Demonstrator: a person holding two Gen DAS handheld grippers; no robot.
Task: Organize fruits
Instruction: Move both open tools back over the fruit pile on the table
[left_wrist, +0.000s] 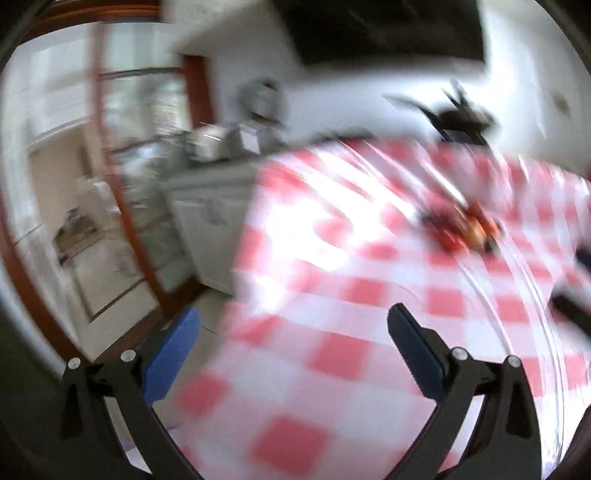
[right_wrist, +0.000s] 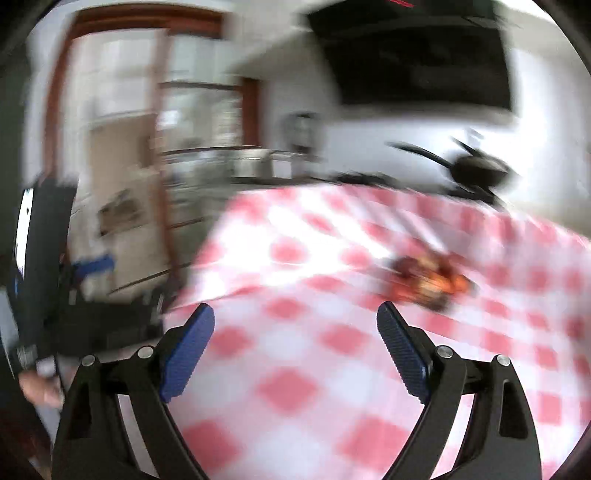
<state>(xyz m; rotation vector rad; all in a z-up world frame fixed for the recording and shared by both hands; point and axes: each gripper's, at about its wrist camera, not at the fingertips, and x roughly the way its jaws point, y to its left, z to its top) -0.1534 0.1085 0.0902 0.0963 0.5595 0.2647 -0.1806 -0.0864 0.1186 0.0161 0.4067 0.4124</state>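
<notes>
Blur everywhere, but both my tools read clearly: left gripper spread wide with nothing between its blue pads, right gripper just as wide and empty too. Fruits sit in a smeared reddish-orange cluster on the red-checked tablecloth, well ahead of both.

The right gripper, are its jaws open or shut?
Open. The right gripper shows its blue pads wide apart, only checkered tablecloth between them.
</notes>
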